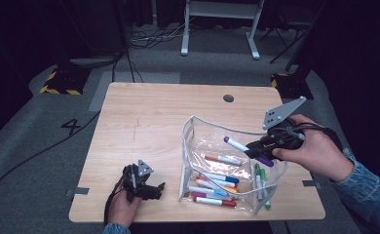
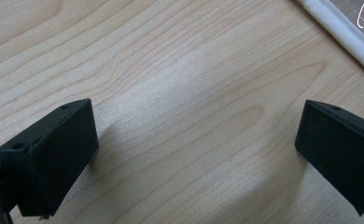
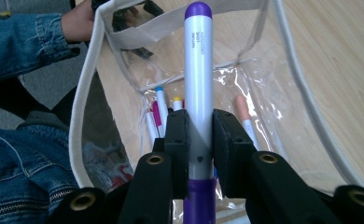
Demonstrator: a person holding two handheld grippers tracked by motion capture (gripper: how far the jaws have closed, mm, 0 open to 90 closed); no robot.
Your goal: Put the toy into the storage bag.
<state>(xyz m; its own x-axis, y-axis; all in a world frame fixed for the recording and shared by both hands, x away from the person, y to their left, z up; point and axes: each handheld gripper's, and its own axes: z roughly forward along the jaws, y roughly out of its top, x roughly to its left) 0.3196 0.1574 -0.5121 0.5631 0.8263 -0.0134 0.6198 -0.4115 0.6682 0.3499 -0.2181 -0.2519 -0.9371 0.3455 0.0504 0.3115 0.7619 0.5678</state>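
Observation:
A clear plastic pouch (image 1: 184, 146) with white trim stands open on the wooden table (image 1: 144, 117), right of the middle. Several coloured markers (image 1: 216, 189) lie inside it. My right gripper (image 1: 250, 150) is shut on a white marker with purple ends (image 1: 236, 144), held level over the pouch's open top. In the right gripper view the marker (image 3: 199, 70) runs straight out between the closed pads (image 3: 178, 140), above the pouch rim (image 3: 84, 102). My left gripper (image 1: 154, 189) rests low near the table's front left, open, with bare wood between its fingers (image 2: 54, 154).
A dark cable hole (image 1: 228, 98) sits near the table's far edge. Green markers (image 1: 262, 181) lie at the pouch's right end. The pouch's white trim (image 2: 339, 28) edges the left gripper view's top right corner. Cables and a white frame (image 1: 222, 19) occupy the floor behind.

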